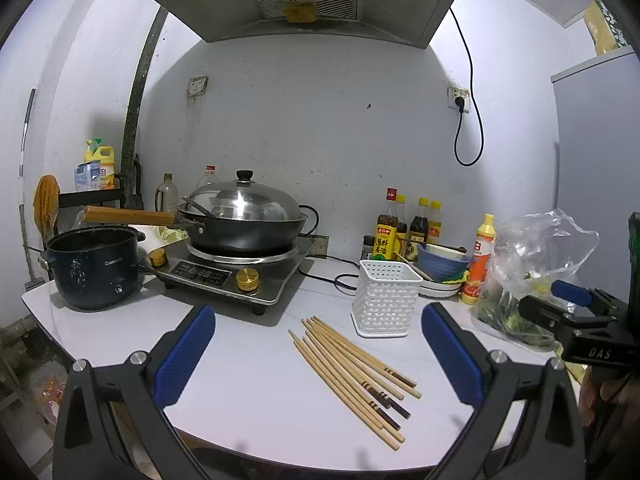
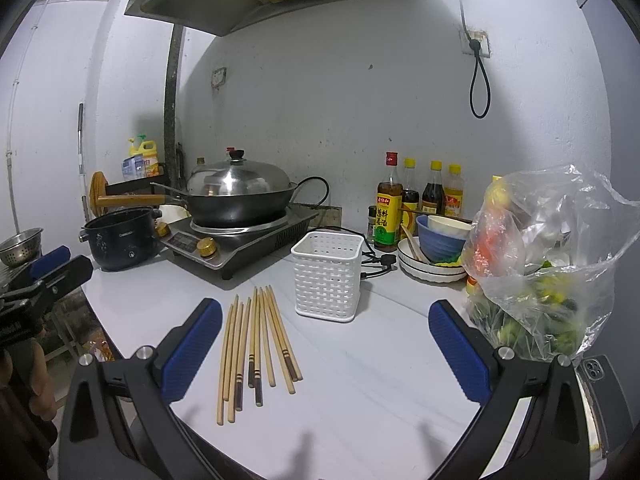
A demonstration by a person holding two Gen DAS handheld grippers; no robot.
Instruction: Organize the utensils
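A loose bundle of pale wooden chopsticks with dark banded ends (image 1: pixel 352 372) lies flat on the white table (image 1: pixel 248 392), fanned a little, toward the near edge. Just beyond their far tips stands an upright white perforated plastic holder (image 1: pixel 386 298), apart from them.

The left gripper (image 1: pixel 320 356) hangs above the table with its blue-padded jaws spread wide, grasping nothing; the chopsticks show between them. The right gripper (image 2: pixel 326 354) is likewise released, jaws wide apart, with the chopsticks toward its left jaw and the holder beyond.

Farther left, a lidded black wok with a wooden handle (image 1: pixel 240 220) sits on a silver induction cooker (image 1: pixel 236 272), and a dark blue pot (image 1: pixel 94 270) stands beside it. At the right lie a clear plastic bag of greens (image 2: pixel 544 272), a blue bowl on white plates (image 2: pixel 438 246), and sauce bottles (image 2: pixel 416 200) against the wall.
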